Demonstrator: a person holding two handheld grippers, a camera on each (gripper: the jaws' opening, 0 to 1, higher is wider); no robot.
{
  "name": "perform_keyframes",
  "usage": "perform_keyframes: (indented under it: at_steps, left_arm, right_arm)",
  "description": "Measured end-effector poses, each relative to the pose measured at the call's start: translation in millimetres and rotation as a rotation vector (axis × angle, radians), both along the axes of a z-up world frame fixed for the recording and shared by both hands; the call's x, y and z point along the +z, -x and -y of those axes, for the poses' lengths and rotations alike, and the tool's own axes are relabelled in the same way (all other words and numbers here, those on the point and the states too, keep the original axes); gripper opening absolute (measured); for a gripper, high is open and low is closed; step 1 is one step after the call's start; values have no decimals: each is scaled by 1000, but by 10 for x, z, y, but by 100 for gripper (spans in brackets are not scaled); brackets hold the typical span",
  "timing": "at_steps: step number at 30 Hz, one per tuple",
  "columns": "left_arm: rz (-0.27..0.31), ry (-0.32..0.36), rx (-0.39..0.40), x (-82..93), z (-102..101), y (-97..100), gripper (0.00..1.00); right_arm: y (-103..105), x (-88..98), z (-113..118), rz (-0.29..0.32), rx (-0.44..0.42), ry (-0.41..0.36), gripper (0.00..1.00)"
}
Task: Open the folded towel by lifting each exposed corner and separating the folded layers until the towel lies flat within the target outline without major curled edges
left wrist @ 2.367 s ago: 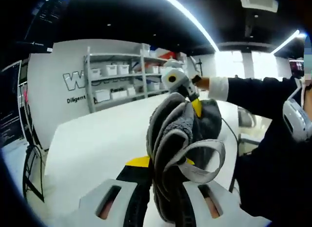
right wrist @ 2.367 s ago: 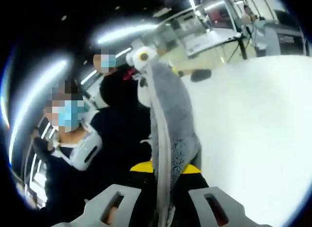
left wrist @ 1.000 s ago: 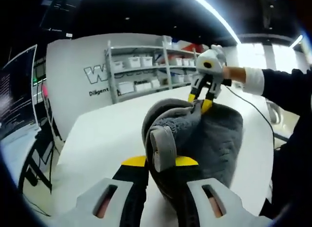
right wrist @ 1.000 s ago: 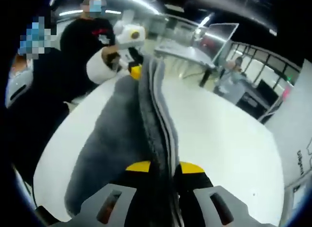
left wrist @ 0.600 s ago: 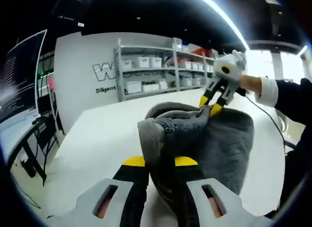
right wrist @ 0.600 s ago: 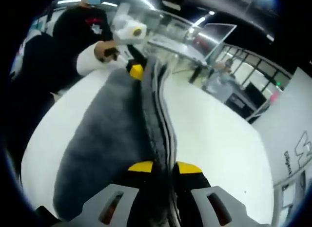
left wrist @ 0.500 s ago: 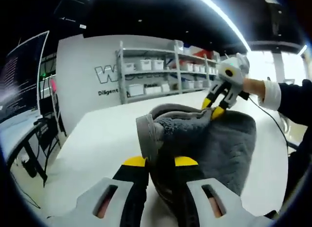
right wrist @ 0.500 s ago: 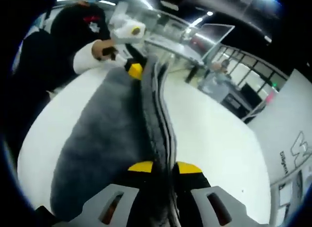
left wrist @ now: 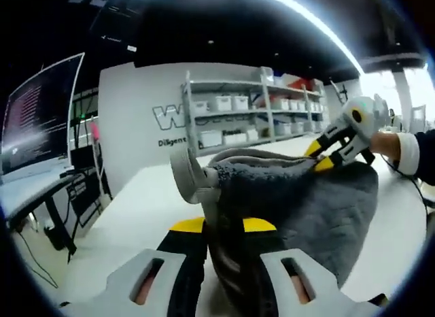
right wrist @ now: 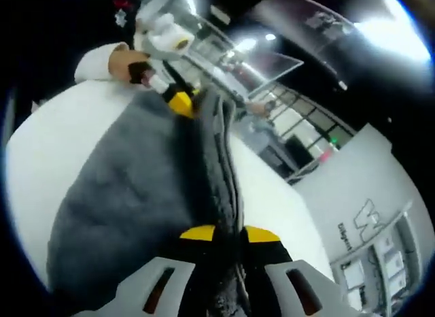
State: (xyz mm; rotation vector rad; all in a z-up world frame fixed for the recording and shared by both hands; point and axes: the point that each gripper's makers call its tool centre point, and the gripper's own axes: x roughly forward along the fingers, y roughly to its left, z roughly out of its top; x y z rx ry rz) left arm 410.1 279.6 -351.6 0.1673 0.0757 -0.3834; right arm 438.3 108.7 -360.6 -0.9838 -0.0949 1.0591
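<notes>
Grey towel (left wrist: 299,201) stretched between both tools above the white desk (left wrist: 143,208), still folded in several layers along its upper edge. Left tool (left wrist: 223,230) clamped tight on one bunched corner, a hemmed flap curling up just past the yellow tips. Right tool (left wrist: 325,156) pinched on the far corner, seen across the cloth in the left gripper view; in the right gripper view, right tool (right wrist: 225,237) closed on the stacked layers, towel (right wrist: 129,194) sagging down toward the desk (right wrist: 34,154), left tool (right wrist: 178,103) gripping the opposite end.

No target outline visible from here, so placement to be judged once lower.

For a clean spread: keep both grips firm, draw the tools apart until the top edge runs taut, then lower evenly so the hanging part meets the desk first. Probably wise to lay the cloth away from the body in one sweep, avoiding slack that could fold under. Likely risk: thick bunch in the left grip hiding a trapped layer, leaving a curled corner after release.
</notes>
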Motion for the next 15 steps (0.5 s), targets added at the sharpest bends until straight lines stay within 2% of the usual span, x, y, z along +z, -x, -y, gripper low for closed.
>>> perform_keyframes:
  at_steps: [4, 8, 11, 13, 14, 15]
  left_arm:
    - [20, -46, 27, 5, -20, -4, 17]
    - [17, -61, 41, -27, -30, -21, 17]
    - [9, -56, 43, -44, -24, -24, 17]
    - [9, -56, 47, -44, -29, -27, 17]
    - [8, -55, 49, -46, -28, -28, 17]
    - [9, -61, 51, -54, 57, 36, 18]
  right_arm:
    - [-49, -29, -27, -15, -37, -50, 9]
    - [-76, -61, -21, -57, -65, -149, 8]
    - [-84, -87, -6, -67, -79, -156, 8]
    - [-62, -68, 0, -21, -82, -150, 8]
    - [-55, -65, 10, 33, -87, -120, 8]
    - [-50, -62, 13, 66, -97, -102, 8]
